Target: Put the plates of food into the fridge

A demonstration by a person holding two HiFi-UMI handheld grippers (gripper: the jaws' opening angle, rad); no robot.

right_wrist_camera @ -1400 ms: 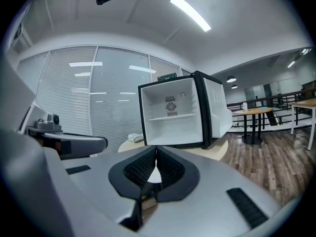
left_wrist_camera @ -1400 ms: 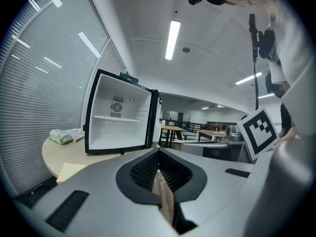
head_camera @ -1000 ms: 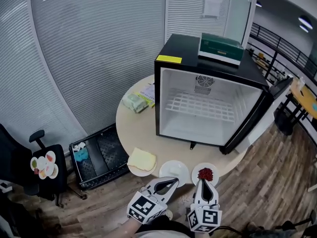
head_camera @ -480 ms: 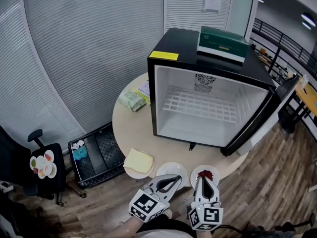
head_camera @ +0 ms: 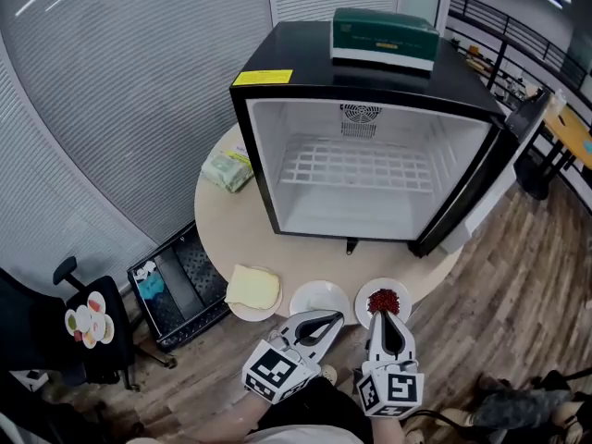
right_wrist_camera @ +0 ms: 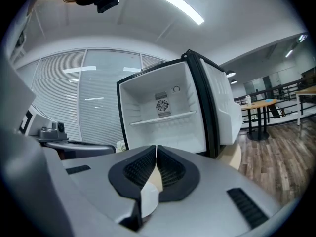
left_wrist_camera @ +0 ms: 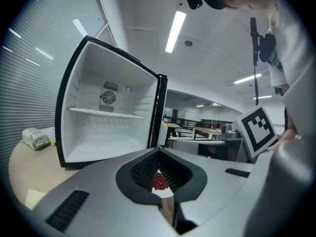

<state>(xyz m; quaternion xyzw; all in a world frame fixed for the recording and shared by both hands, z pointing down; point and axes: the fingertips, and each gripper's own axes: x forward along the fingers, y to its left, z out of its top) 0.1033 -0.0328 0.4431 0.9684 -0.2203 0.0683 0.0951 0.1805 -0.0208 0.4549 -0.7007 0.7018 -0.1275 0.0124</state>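
Both tools are closed tight and hold nothing — the left tool (head_camera: 337,316) points at the white plate (head_camera: 319,296), the right tool (head_camera: 377,314) at the plate of red food (head_camera: 384,301). The plates sit at the worktop (head_camera: 240,234) edge, outside the open fridge (head_camera: 361,169) — a bump could push one off.

No legible text, brand or number.
- Yellow rectangular sticker (head_camera: 263,77), front left corner of black cube-shaped fridge (head_camera: 305,49) top, upper centre of head view: print too small to read.
- Dark green flat box (head_camera: 384,35) on fridge top: pale lettering, illegible.
- Black-and-white square marker (head_camera: 276,374), bottom centre; second marker (head_camera: 393,389) right of it: coded patterns, no characters.
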